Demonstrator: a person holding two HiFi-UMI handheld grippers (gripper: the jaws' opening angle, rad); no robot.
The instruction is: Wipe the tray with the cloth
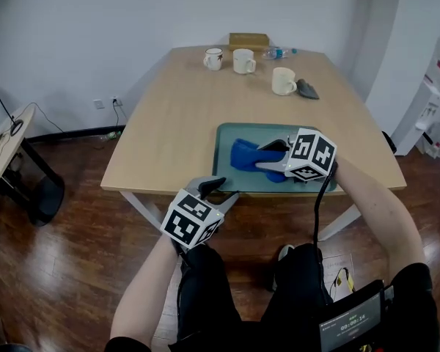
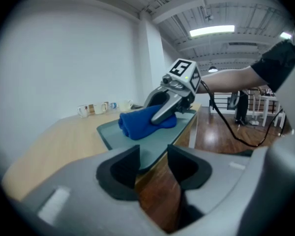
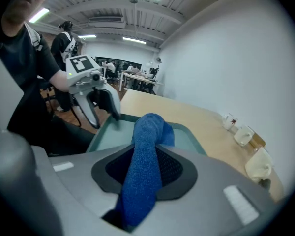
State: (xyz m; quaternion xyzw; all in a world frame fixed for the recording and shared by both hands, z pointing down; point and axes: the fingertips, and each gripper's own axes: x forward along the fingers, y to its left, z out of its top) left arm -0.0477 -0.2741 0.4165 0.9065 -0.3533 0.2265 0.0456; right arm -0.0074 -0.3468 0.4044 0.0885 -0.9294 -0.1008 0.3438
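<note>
A teal tray (image 1: 226, 134) lies at the near edge of the wooden table (image 1: 176, 116). On it sits a bunched blue cloth (image 1: 243, 155), and my right gripper (image 1: 273, 156) is shut on it. In the right gripper view the cloth (image 3: 146, 136) runs out from between the jaws onto the tray (image 3: 187, 134). My left gripper (image 1: 214, 187) is at the tray's front left corner. In the left gripper view the tray's near rim (image 2: 152, 154) and the table edge pass between its closed jaws. The cloth (image 2: 137, 122) lies beyond them.
Three white mugs (image 1: 213, 59) (image 1: 243, 61) (image 1: 283, 81) stand at the far end of the table with a dark grey rag (image 1: 306, 89), a brown box (image 1: 248, 40) and a plastic bottle (image 1: 279, 52). A board on a stand (image 1: 4, 141) is at the left.
</note>
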